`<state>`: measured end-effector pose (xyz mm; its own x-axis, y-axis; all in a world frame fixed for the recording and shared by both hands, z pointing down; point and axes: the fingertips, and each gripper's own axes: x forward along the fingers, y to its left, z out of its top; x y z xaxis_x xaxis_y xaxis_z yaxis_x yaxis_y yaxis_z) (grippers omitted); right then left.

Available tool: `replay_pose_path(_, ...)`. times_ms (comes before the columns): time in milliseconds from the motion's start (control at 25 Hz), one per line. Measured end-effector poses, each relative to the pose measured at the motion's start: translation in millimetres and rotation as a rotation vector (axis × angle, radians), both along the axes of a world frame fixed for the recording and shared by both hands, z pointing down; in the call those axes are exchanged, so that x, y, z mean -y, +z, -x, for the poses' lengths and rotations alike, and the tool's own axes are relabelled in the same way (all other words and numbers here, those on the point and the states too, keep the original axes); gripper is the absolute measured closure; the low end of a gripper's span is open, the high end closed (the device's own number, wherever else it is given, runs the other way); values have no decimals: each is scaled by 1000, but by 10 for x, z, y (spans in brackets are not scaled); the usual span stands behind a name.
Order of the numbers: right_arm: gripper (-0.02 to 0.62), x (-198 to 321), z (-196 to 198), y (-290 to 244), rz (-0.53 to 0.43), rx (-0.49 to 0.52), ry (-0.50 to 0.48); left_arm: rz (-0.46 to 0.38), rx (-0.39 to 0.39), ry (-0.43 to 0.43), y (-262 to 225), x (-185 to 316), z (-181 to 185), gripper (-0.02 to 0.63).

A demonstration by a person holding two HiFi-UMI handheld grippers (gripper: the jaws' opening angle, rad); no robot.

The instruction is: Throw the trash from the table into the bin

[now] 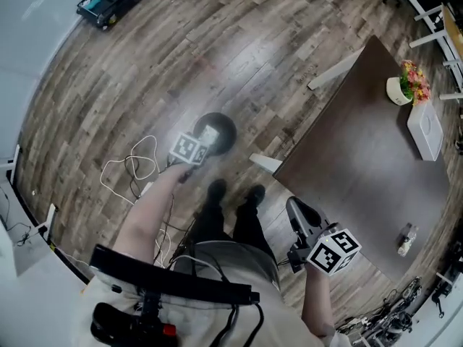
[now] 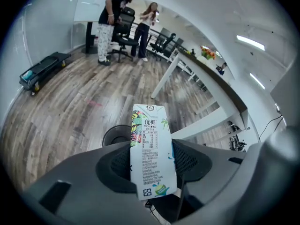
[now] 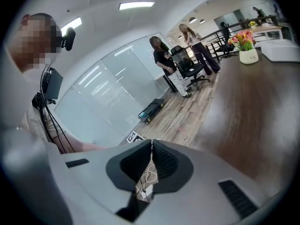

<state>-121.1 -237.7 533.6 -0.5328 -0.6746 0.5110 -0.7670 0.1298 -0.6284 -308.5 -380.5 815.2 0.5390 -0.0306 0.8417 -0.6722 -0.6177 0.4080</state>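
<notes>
The carton (image 2: 151,149) stands upright between the pads of your left gripper (image 2: 151,165), which is clamped on its sides, and its top pokes past the tips. The bin (image 2: 114,134) sits on the floor just behind it, mostly hidden by the jaws. Your right gripper (image 3: 151,161) is closed on nothing, beside the table (image 1: 362,157). In the head view the carton is only a blur over the bin.

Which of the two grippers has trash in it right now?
The left gripper: its jaws clamp a white drink carton, near the dark round bin on the floor. The right gripper is shut with nothing between its jaws.
</notes>
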Motion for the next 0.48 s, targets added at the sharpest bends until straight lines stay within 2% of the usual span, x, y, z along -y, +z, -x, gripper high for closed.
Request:
replay_pose_path(200,575,-27,-86,339,43,15,45,58,60,44,693,63,-137,382)
replay_pose_path(480,575,24,-86,789,63,38,26,128,94,17,1538,-15,-190,382)
